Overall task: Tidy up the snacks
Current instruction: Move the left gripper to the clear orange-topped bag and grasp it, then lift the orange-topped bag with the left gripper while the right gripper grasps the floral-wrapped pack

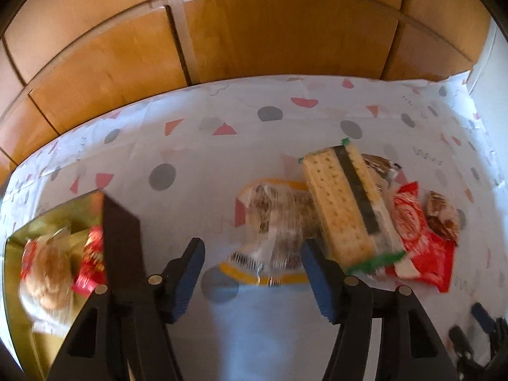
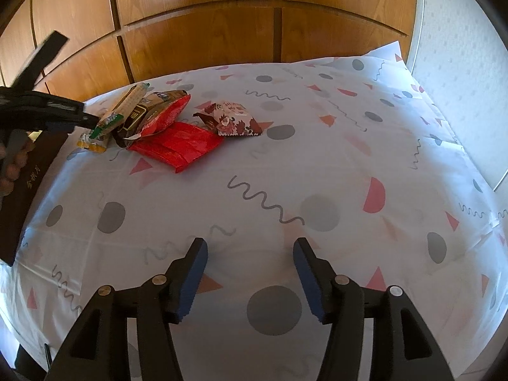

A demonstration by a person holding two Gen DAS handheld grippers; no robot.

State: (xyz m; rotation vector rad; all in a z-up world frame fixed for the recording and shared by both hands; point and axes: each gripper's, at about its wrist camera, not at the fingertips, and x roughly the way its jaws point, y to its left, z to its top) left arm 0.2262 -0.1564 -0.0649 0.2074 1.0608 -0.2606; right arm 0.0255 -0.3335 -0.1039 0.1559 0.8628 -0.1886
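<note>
White tablecloth (image 2: 285, 165) with grey dots, pink triangles, red packet (image 2: 177, 147), yellow crackers (image 1: 343, 209)

Home room, patterned tablecloth (image 2: 285, 174) on table, wooden cabinet doors (image 2: 197, 31) behind, snack packets (image 2: 177, 146)

Two tools: left tool (image 1: 252, 277), right tool (image 2: 250, 277). One box (image 1: 19, 254), two snack packets inside: bun packet (image 1: 47, 279), red packet (image 1: 90, 263). On the worktop (image 2: 285, 190), one pile (image 2: 165, 120), at least five packets; exact count unclear through overlap.
</note>
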